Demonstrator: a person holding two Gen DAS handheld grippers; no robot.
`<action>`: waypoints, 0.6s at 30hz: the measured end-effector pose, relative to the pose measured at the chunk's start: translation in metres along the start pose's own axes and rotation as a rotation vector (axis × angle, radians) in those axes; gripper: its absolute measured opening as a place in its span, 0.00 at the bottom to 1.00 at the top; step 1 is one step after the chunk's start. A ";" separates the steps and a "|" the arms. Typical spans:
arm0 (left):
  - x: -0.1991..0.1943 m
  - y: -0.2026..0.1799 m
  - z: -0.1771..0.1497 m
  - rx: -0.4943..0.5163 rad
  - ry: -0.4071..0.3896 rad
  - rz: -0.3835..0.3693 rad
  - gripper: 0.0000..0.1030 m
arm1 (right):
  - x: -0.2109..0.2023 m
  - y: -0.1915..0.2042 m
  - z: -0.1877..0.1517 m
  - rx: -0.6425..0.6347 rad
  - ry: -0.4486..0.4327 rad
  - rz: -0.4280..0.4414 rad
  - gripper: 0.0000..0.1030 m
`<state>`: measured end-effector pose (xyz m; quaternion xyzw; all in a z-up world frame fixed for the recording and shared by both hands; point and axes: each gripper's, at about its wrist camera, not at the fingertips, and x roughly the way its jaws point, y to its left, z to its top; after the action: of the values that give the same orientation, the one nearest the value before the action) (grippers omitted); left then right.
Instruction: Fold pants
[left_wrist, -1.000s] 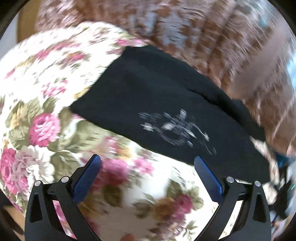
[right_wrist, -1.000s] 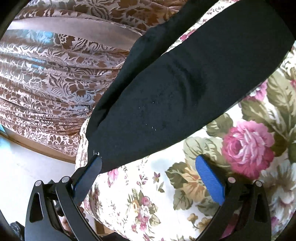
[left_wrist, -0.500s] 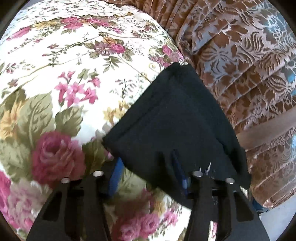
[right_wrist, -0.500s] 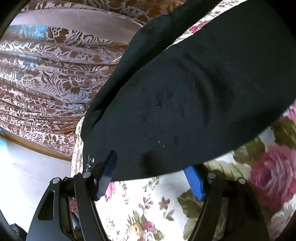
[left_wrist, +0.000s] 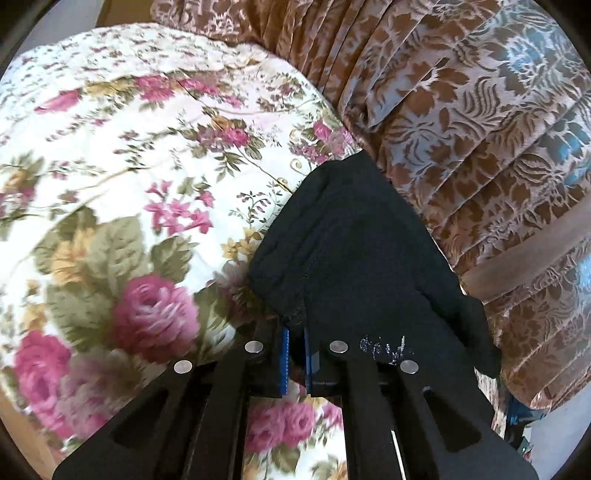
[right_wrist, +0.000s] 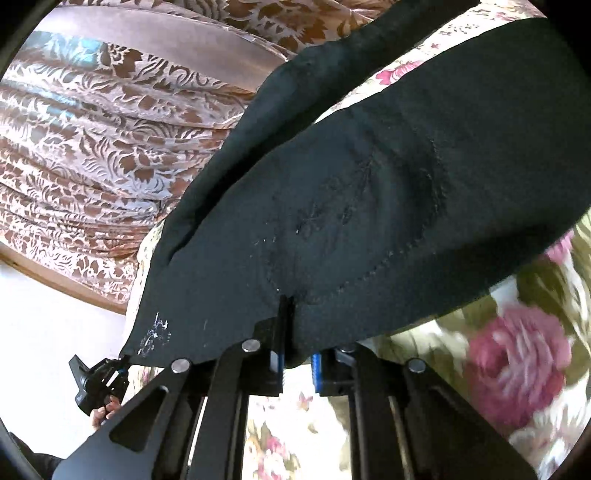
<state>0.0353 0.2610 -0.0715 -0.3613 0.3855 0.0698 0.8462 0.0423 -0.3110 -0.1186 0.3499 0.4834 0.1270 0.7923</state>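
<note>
The black pants (left_wrist: 354, 258) lie partly folded on a floral bedspread (left_wrist: 147, 166), near its edge by the curtain. My left gripper (left_wrist: 295, 332) is shut on the near edge of the pants, fabric pinched between its blue pads. In the right wrist view the pants (right_wrist: 388, 192) fill most of the frame, with faint stitching and a small white print near one corner. My right gripper (right_wrist: 295, 325) is shut on their near edge too. The left gripper also shows in the right wrist view (right_wrist: 99, 380), at the corner with the print.
A brown and silver patterned curtain (left_wrist: 480, 129) hangs just beyond the bed edge, also in the right wrist view (right_wrist: 92, 129). The flowered bedspread (right_wrist: 517, 350) stretches away to the right. A pale floor (right_wrist: 44, 314) shows below the curtain.
Both grippers moved in onto the near edge of the pants and went from wide open to shut on the fabric. The edge is now slightly lifted and bunched.
</note>
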 end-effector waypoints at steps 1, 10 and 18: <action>-0.007 0.003 -0.003 -0.005 -0.003 0.002 0.05 | -0.003 0.000 -0.005 -0.004 0.008 0.006 0.09; -0.023 0.037 -0.042 0.009 0.046 0.108 0.05 | -0.025 0.003 -0.040 -0.048 0.098 -0.018 0.21; -0.006 0.027 -0.043 0.056 0.062 0.199 0.05 | -0.121 -0.090 0.018 0.144 -0.210 -0.243 0.46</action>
<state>-0.0056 0.2527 -0.1014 -0.2994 0.4473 0.1314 0.8325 -0.0153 -0.4499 -0.0924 0.3561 0.4444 -0.0419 0.8209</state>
